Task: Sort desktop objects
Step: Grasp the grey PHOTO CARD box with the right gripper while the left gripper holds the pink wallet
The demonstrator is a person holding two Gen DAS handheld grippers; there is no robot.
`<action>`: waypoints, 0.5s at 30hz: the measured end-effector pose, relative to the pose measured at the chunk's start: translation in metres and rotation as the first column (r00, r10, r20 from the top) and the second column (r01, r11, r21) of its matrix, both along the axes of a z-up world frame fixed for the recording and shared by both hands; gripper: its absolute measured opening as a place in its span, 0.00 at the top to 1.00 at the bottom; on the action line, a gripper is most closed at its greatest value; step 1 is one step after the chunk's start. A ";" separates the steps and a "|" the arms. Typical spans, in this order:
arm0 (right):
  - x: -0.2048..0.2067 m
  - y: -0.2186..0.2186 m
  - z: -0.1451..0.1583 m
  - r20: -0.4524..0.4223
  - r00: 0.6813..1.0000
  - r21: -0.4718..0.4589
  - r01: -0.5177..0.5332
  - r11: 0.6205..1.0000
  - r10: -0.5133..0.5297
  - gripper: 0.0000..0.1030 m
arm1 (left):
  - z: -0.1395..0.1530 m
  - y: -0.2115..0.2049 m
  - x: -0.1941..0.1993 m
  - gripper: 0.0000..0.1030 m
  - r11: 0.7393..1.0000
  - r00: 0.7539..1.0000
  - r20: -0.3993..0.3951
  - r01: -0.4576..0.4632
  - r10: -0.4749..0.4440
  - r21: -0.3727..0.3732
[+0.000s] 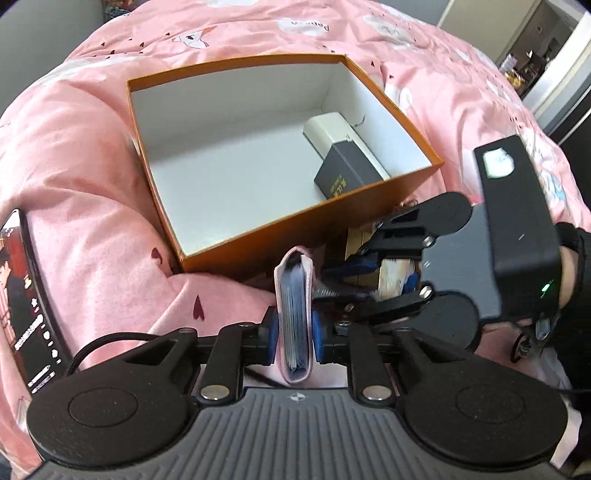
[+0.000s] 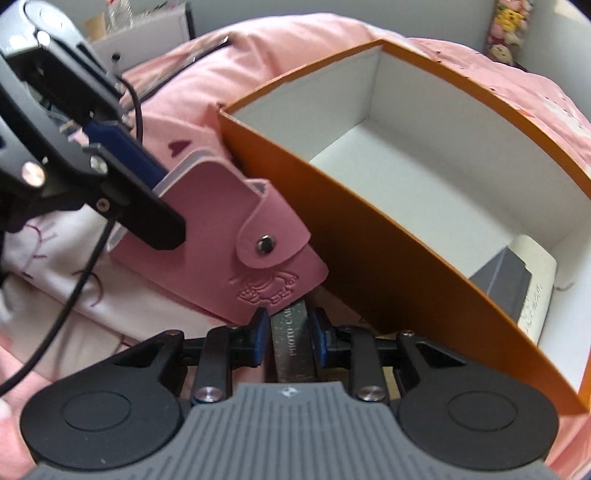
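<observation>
My left gripper [image 1: 294, 332] is shut on a pink snap-button card holder [image 1: 293, 295], held edge-on just in front of the orange box [image 1: 369, 206]. In the right wrist view the card holder [image 2: 221, 229] hangs from the left gripper [image 2: 162, 201] beside the box's near wall [image 2: 369, 251]. My right gripper [image 2: 290, 332] is shut on a slim grey pack printed "PHOTO CARD" [image 2: 293, 347], close under the card holder. The right gripper [image 1: 351, 280] shows at the box's near corner. Inside the box lie a dark box [image 1: 347, 173] and a white box [image 1: 340, 129].
Everything rests on a pink quilt [image 1: 92, 147]. A phone with a lit screen [image 1: 26, 295] lies at the left, with a black cable [image 1: 96, 343] near it. A hand in a black sleeve [image 1: 569, 280] holds the right gripper. Plush toys [image 2: 509, 26] sit far back.
</observation>
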State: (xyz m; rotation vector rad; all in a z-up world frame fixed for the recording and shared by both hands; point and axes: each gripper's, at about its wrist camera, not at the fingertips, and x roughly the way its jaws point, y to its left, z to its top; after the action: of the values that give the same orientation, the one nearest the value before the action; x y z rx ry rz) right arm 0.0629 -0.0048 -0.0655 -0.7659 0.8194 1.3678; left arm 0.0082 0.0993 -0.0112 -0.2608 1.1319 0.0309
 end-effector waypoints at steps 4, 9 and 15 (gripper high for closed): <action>0.005 0.004 -0.006 -0.020 1.000 -0.021 -0.023 1.000 0.023 0.72 | -0.006 -0.005 0.008 0.75 1.000 1.000 0.019 -0.007 0.007 0.017; 0.005 0.004 -0.010 -0.015 0.999 -0.051 -0.041 0.998 0.041 0.71 | -0.004 -0.006 0.007 0.80 0.999 0.998 0.053 -0.027 0.025 0.045; -0.004 -0.009 -0.011 0.000 0.999 -0.052 -0.042 0.998 0.042 0.68 | -0.001 -0.006 0.005 0.81 0.999 0.998 0.067 -0.016 0.013 0.050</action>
State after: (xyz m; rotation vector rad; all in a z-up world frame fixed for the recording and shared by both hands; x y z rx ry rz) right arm 0.0593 -0.0136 -0.0764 -0.8288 0.8449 1.3880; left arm 0.0132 0.0935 -0.0123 -0.2232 1.0615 0.0633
